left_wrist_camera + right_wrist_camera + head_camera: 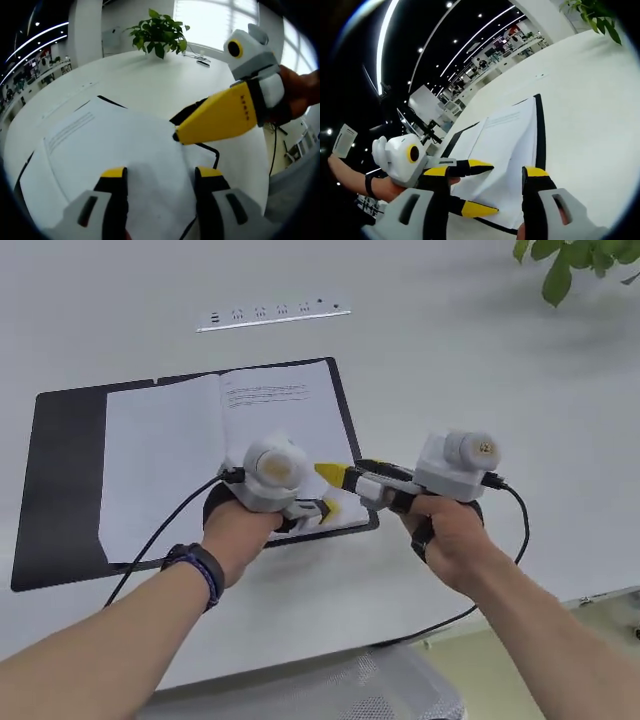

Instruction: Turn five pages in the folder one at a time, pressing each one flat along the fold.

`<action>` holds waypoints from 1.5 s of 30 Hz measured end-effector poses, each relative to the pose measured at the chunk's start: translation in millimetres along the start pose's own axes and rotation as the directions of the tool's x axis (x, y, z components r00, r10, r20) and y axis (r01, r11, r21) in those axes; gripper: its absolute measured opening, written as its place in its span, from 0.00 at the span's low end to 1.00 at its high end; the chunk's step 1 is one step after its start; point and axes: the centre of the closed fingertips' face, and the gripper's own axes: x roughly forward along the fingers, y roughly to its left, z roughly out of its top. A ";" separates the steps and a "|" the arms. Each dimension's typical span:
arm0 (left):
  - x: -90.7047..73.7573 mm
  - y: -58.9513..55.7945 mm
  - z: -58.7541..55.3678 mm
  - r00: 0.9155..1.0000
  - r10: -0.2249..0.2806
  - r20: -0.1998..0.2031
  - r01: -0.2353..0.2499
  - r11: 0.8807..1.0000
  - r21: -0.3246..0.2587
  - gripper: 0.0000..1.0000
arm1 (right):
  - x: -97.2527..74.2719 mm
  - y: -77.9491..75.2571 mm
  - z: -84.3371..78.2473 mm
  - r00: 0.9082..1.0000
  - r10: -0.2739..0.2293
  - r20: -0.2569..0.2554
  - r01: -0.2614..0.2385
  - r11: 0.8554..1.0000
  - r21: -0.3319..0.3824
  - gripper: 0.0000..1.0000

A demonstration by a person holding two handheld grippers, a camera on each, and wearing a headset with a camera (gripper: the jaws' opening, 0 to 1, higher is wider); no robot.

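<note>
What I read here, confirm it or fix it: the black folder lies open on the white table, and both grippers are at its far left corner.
One thing is wrong. The folder does lie open on the white table, but the head view shows the left gripper and the right gripper at its near right corner, not its far left one.

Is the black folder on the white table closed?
No, the black folder lies open, with white paper pages spread across it.

Left hand-held gripper (161, 173) bottom centre, jaws apart over white page (100, 145). Right hand-held gripper (181, 133) in from right, yellow jaw pointing left. Plant (159, 34) top centre.
</note>
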 end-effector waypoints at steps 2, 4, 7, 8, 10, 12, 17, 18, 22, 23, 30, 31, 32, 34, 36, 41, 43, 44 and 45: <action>-0.9 -0.2 -1.1 1.000 -0.001 0.001 0.001 1.000 -0.002 0.54 | 0.6 -4.7 -2.6 1.000 -0.001 -0.004 0.001 1.000 0.014 0.56; -1.6 -0.5 -2.2 1.000 0.000 0.003 0.000 1.000 -0.004 0.54 | 0.3 -6.5 -4.7 1.000 -0.003 -0.007 0.004 1.000 0.022 0.55; -1.8 -0.7 -2.7 1.000 0.001 0.005 -0.001 1.000 -0.009 0.54 | 0.0 -2.6 -4.5 1.000 0.010 0.000 -0.010 0.999 0.032 0.50; -1.9 -1.0 -3.0 1.000 0.001 0.005 -0.001 1.000 -0.009 0.55 | 0.1 -2.1 -4.5 1.000 0.011 0.001 -0.011 0.999 0.032 0.49; -2.8 -1.8 -3.9 1.000 0.001 0.003 -0.001 1.000 -0.012 0.55 | 0.4 0.3 -5.1 1.000 0.020 0.003 -0.021 0.999 0.037 0.48; -4.8 -2.5 -5.1 1.000 0.004 -0.005 -0.005 1.000 -0.029 0.55 | 0.8 -0.2 -6.4 1.000 0.024 0.002 -0.024 0.999 0.043 0.46; -9.5 -7.7 -8.0 1.000 -0.004 -0.012 0.003 0.999 -0.050 0.58 | -0.1 -1.8 -8.8 1.000 0.009 -0.003 -0.009 0.998 0.064 0.40; -11.0 -8.6 -8.8 1.000 -0.005 -0.016 0.004 0.999 -0.053 0.59 | -2.1 -1.7 -8.4 1.000 0.007 0.006 -0.008 0.998 0.066 0.39; -22.4 -11.4 -8.5 1.000 0.000 -0.011 -0.001 0.997 -0.077 0.63 | -7.4 -3.6 -7.9 0.999 -0.005 0.035 0.001 0.995 0.095 0.32; -26.2 -12.2 -6.9 1.000 0.002 0.000 -0.002 0.996 -0.084 0.64 | -8.9 -4.1 -8.6 0.999 -0.007 0.040 0.003 0.994 0.108 0.29; -50.1 -9.6 -5.2 0.998 0.042 0.043 -0.037 0.993 -0.111 0.65 | -17.4 -3.7 -11.8 0.997 -0.038 0.070 0.027 0.989 0.146 0.13; -51.9 -9.2 -5.4 0.998 0.045 0.045 -0.040 0.993 -0.113 0.65 | -17.9 -2.8 -12.5 0.996 -0.040 0.074 0.028 0.988 0.151 0.12; -56.6 -8.3 -5.5 0.997 0.051 0.053 -0.045 0.992 -0.118 0.66 | -18.1 -1.9 -13.5 0.996 -0.043 0.076 0.030 0.987 0.156 0.12; -64.8 -6.0 -6.2 0.996 0.066 0.063 -0.057 0.990 -0.129 0.66 | -18.0 -0.8 -15.2 0.996 -0.049 0.074 0.037 0.987 0.156 0.09; -73.3 -4.2 -6.2 0.994 0.080 0.076 -0.069 0.987 -0.142 0.66 | -18.1 2.1 -15.9 0.996 -0.045 0.076 0.033 0.988 0.153 0.07; -93.7 -0.7 -8.1 0.991 0.102 0.087 -0.089 0.986 -0.143 0.67 | -18.6 4.8 -15.9 0.995 -0.056 0.078 0.043 0.987 0.153 0.00; -105.5 -1.3 -9.2 0.990 0.115 0.084 -0.102 0.984 -0.144 0.69 | -19.1 8.5 -14.8 0.995 -0.060 0.078 0.047 0.986 0.158 0.00; -110.4 -1.8 -7.3 0.988 0.120 0.097 -0.106 0.984 -0.141 0.70 | -19.4 10.4 -13.9 0.995 -0.058 0.080 0.045 0.988 0.148 0.00; -116.9 -1.8 -6.3 0.986 0.126 0.107 -0.111 0.984 -0.139 0.70 | -19.2 11.5 -12.4 0.995 -0.055 0.082 0.043 0.989 0.143 0.00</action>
